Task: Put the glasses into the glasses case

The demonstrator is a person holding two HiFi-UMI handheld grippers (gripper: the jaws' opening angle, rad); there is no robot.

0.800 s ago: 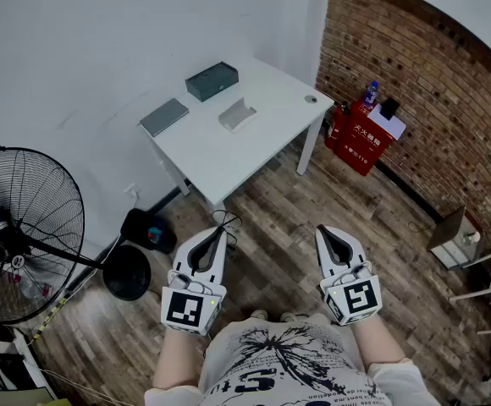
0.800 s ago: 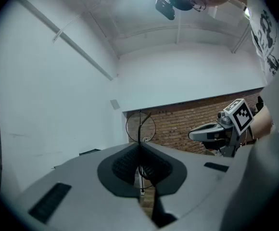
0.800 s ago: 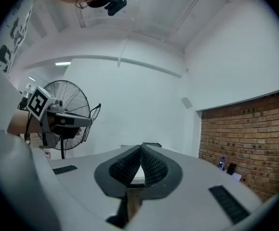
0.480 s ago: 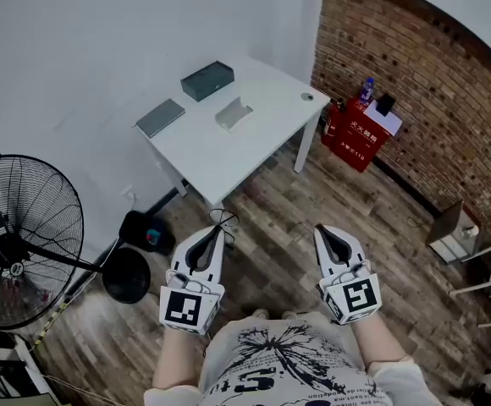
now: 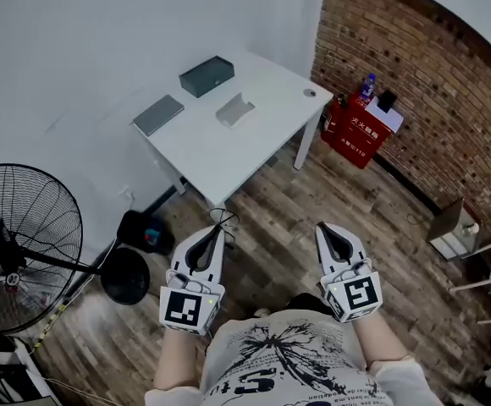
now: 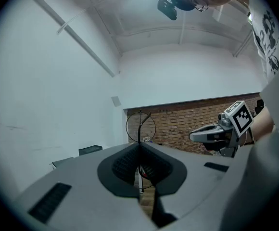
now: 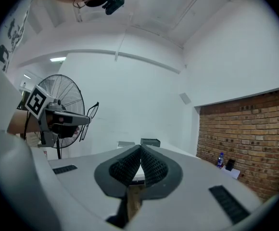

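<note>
Black standing fan [image 5: 17, 248] on wood floor [image 5: 313, 193], red box [image 5: 360, 129] against brick wall [image 5: 432, 91]

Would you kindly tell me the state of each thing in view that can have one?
left tool: shut, empty.
right tool: shut, empty.
glasses case: looks open, lying on the white table.
dark box: closed.
fan: standing upright; whether it is running cannot be told.
bottle: upright on the red cabinet.
</note>
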